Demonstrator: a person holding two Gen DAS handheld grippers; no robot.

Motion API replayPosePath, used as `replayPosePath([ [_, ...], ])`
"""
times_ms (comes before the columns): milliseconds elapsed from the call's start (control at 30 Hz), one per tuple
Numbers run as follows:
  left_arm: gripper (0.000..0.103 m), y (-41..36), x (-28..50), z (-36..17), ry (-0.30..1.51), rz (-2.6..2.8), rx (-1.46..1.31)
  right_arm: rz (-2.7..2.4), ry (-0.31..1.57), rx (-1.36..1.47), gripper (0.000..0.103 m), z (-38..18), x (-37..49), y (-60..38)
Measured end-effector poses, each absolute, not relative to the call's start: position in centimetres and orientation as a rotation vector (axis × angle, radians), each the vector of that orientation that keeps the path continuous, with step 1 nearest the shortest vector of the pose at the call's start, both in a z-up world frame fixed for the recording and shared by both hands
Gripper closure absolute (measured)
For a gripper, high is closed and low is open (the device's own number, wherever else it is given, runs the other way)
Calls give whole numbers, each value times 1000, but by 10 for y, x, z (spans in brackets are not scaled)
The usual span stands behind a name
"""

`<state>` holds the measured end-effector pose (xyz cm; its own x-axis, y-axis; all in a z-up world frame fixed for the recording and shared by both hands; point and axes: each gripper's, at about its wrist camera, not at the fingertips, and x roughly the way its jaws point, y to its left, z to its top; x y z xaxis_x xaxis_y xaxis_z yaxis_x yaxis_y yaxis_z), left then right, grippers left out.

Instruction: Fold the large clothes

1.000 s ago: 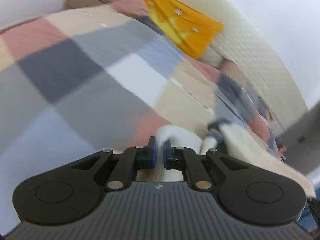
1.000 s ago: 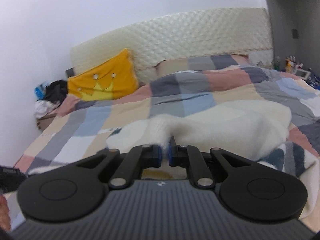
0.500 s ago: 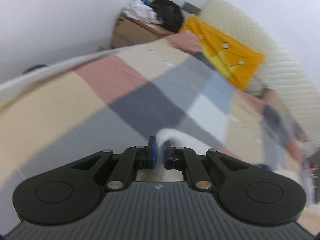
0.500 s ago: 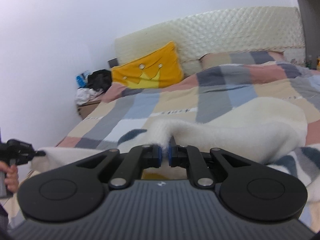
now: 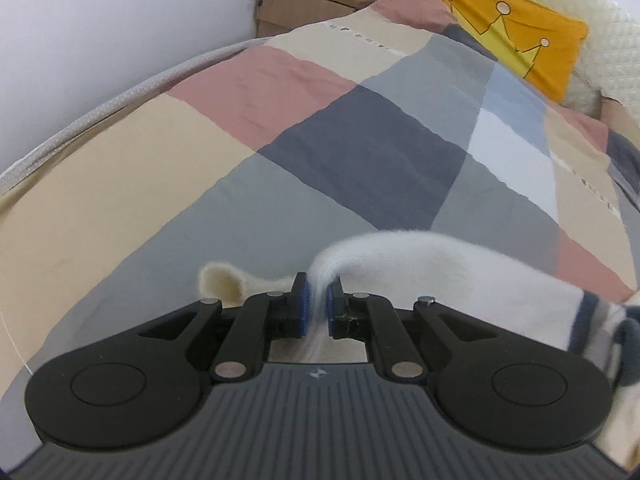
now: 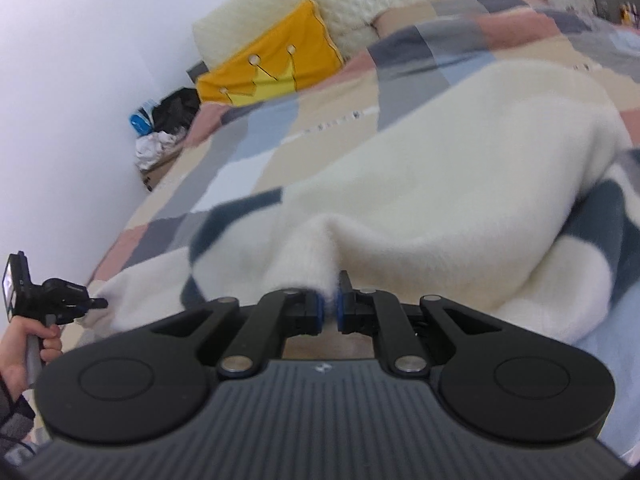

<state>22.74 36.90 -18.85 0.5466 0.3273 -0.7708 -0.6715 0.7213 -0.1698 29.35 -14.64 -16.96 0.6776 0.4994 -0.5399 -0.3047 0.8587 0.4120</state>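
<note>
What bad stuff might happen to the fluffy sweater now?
The left gripper pinches only a thin bit of the sweater, so that edge might slip out. The right gripper also grips just a small fold. The sweater sags between them, so it might land bunched on the blanket.

Even, soft daylight, bright throughout — no glare, only faint shadows under the fleece. Left wrist view sharp on the checked duvet [image 5: 360, 152]; strong fisheye bowing along the bed edge and wall [image 5: 100, 32]. Right wrist view motion-blurred — the yellow cushion [image 6: 276, 64] and far duvet smeared, the cream blanket [image 6: 460, 184] soft, horizon tilted
</note>
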Motion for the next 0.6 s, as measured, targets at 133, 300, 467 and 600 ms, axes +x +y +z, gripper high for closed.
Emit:
replayPosePath([
  [133,86,366,228,-187,794,628,-486,466,722,351,93,-176,301,-149],
  [300,29,355,223,-166,802,626,-483,472,711,337,93,-175,293,-152],
  [467,28,330,204,-128,796,613,-466,476,694,322,93,-171,284,-155],
  [600,27,286,196,-95,775,540,-404,481,683,302,93,-168,280,-158],
])
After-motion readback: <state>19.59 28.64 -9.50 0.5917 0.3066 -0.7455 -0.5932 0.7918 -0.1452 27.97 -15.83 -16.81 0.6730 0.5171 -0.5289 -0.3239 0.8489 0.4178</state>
